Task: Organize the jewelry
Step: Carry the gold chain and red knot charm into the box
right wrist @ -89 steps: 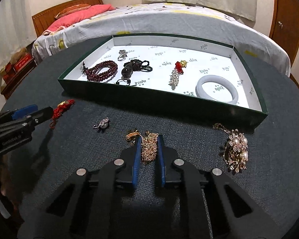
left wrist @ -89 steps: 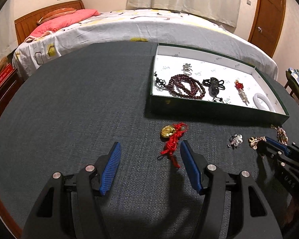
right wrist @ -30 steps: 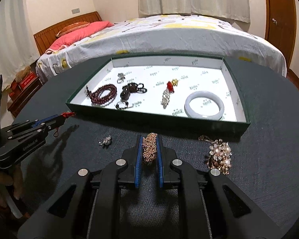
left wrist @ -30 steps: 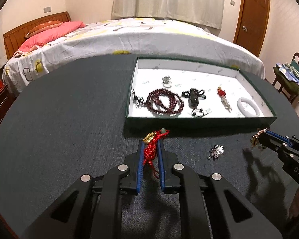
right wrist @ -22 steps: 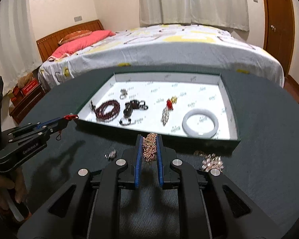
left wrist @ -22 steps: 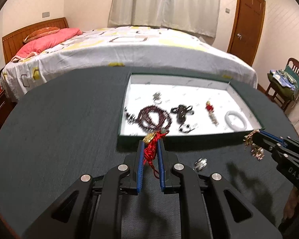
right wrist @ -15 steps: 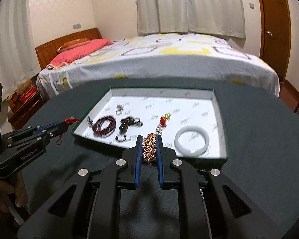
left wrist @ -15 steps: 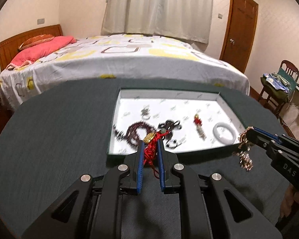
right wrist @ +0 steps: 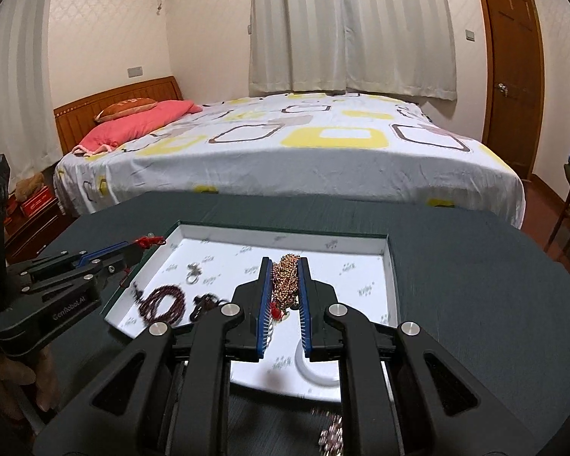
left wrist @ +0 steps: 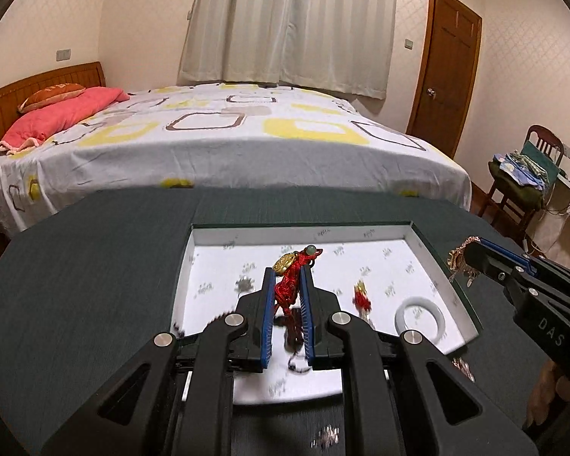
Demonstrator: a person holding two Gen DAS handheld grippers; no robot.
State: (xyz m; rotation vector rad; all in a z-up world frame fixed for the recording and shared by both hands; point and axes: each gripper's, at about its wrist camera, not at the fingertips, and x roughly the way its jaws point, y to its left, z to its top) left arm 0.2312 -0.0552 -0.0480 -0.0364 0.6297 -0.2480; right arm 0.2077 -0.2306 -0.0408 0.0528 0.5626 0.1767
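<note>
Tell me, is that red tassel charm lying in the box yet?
Not yet. The red tassel charm is pinched in the left gripper, held above the box.

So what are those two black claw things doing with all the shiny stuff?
A person is tidying jewelry into a tray on a dark table, with a gripper in each hand. The left gripper is shut on a red tassel charm, held above the tray. The right gripper is shut on a gold chain, also over the tray. Beads and a white bangle already lie inside. A few pieces look to be left on the table, but they are blurred.
</note>
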